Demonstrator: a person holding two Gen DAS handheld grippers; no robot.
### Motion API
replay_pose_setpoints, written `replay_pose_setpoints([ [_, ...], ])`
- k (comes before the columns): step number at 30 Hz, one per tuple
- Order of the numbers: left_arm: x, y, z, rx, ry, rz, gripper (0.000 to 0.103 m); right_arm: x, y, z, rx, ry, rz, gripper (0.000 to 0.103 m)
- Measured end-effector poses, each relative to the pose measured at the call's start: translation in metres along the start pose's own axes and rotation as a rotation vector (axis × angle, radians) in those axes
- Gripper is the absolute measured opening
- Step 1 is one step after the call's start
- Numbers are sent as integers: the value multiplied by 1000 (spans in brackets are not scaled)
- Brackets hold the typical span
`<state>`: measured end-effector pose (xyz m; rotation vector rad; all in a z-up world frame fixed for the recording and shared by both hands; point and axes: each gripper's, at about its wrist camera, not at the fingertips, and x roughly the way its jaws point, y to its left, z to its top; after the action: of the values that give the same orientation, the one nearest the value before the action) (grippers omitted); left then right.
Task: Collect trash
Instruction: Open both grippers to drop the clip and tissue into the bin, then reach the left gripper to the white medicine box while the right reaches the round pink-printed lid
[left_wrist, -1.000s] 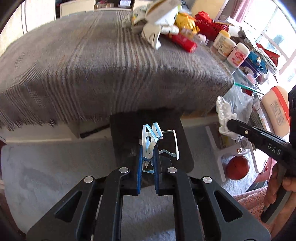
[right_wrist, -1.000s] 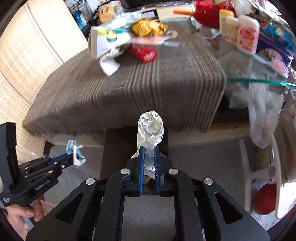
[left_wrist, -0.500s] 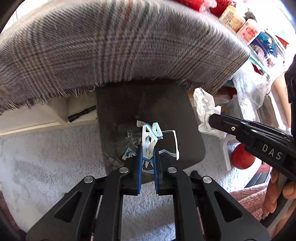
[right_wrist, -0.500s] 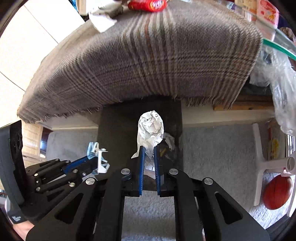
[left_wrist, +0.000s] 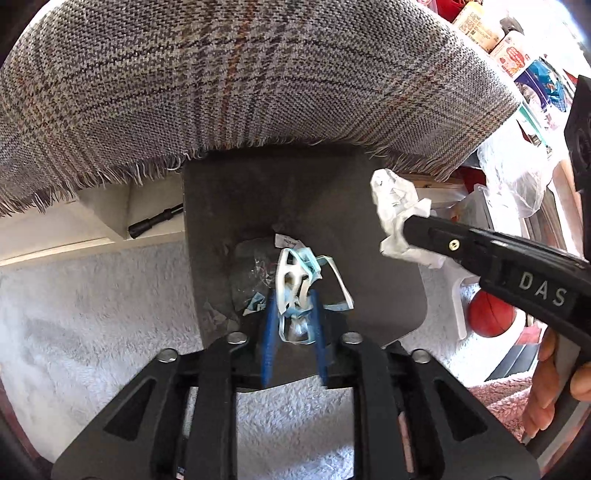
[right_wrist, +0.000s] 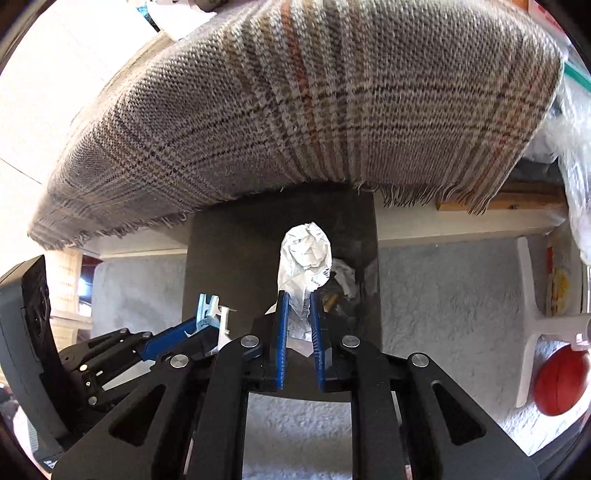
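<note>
You're at the drop: your left gripper, jaws just parting around the plastic scrap, and right gripper, pinching crumpled paper, hang over the dark bin; release both next.

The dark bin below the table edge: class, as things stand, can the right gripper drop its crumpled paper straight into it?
Probably yes. The right gripper holds the crumpled paper over the open dark bin, clear of the plaid cloth, with nothing between.

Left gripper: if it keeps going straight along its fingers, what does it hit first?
Likely the trash already lying inside the dark bin, just beyond the plastic scrap between the left gripper fingers; depth is unclear.
</note>
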<state>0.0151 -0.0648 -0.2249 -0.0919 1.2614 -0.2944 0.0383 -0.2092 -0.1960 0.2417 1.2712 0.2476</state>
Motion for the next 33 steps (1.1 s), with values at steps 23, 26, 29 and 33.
replay_pose_setpoints([
  [23,-95,25,8,-41,-142,46,95,-104,-40,17,23,-222,-113,100],
  [26,-114,23,18,-28,-167,71,95,-122,-46,26,27,-245,-125,100],
  [29,-131,23,33,-15,-191,84,95,-137,-46,37,17,-277,-158,100],
  [33,-153,20,56,4,-238,105,95,-152,-47,54,20,-303,-159,100],
])
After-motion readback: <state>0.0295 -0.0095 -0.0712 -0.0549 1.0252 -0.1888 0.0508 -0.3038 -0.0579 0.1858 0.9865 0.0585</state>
